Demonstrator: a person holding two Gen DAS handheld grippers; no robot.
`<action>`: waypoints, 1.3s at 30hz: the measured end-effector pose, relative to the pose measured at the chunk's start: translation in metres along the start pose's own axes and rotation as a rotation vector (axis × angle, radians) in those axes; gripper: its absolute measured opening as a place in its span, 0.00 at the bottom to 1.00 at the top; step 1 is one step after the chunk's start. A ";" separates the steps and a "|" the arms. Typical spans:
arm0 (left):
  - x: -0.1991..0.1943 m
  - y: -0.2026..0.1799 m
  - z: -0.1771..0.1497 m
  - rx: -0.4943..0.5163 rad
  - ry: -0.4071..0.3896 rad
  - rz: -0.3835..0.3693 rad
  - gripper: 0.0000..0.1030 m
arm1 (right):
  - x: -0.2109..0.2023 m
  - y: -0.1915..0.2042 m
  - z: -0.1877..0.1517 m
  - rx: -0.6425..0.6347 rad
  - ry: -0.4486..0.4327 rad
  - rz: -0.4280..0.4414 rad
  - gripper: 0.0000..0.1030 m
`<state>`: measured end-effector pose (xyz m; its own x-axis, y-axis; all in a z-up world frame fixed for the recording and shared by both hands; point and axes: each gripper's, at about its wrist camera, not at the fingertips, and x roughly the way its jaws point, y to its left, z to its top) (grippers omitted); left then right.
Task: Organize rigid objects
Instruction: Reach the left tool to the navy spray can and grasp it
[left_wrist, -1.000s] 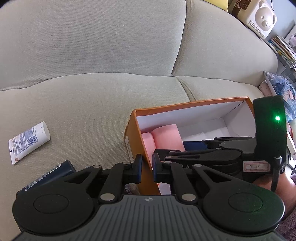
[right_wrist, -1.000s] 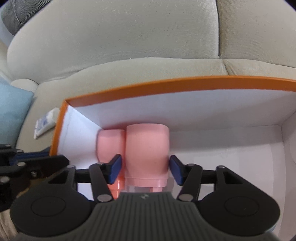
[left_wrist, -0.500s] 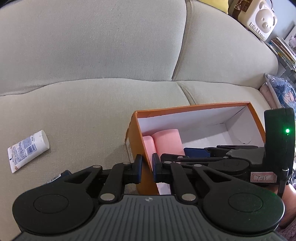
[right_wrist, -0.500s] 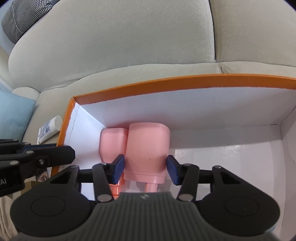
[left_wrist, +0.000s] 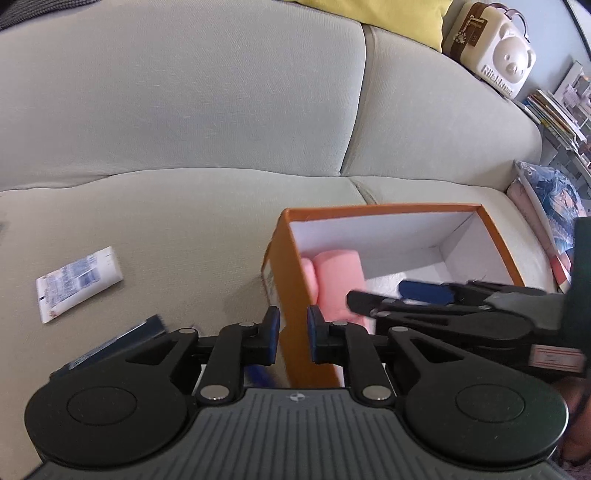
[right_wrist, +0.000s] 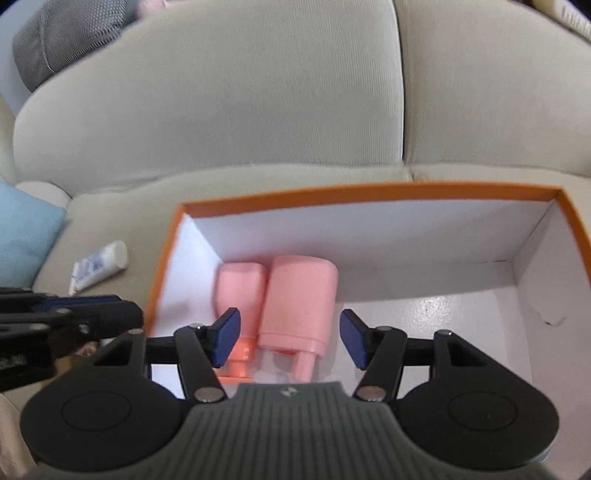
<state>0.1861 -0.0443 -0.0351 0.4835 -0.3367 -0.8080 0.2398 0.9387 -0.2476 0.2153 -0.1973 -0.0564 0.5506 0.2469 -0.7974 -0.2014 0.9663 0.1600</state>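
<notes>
Hovering above two pink bottles (right_wrist: 295, 299) in the orange box (right_wrist: 369, 194), the right claw (right_wrist: 290, 338) has just widened, empty; the left claw (left_wrist: 291, 334) is parting slightly around the box wall.

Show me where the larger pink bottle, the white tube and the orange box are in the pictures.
larger pink bottle (right_wrist: 299, 299), right wrist view, middle of its body.
white tube (left_wrist: 79, 282), left wrist view, its printed side.
orange box (right_wrist: 369, 194), right wrist view, far rim.

2 pink bottles (right_wrist: 280, 295) lie side by side, touching, in the left end of an open orange box (right_wrist: 369, 194) with a white inside. A white tube (left_wrist: 79, 282) and a dark blue container (left_wrist: 118, 345) lie on the sofa cushion outside it.
</notes>
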 end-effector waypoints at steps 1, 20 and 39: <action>-0.004 0.003 -0.003 -0.003 -0.002 0.000 0.16 | -0.007 0.005 -0.002 -0.001 -0.025 -0.001 0.59; -0.053 0.093 -0.055 -0.140 0.001 0.008 0.19 | -0.021 0.128 -0.034 -0.127 -0.091 0.124 0.56; -0.036 0.144 -0.054 -0.029 0.046 0.007 0.49 | 0.030 0.157 -0.029 -0.180 0.077 0.158 0.52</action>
<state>0.1578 0.1072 -0.0707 0.4457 -0.3268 -0.8334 0.2119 0.9431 -0.2564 0.1762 -0.0400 -0.0718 0.4392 0.3806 -0.8138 -0.4251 0.8861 0.1850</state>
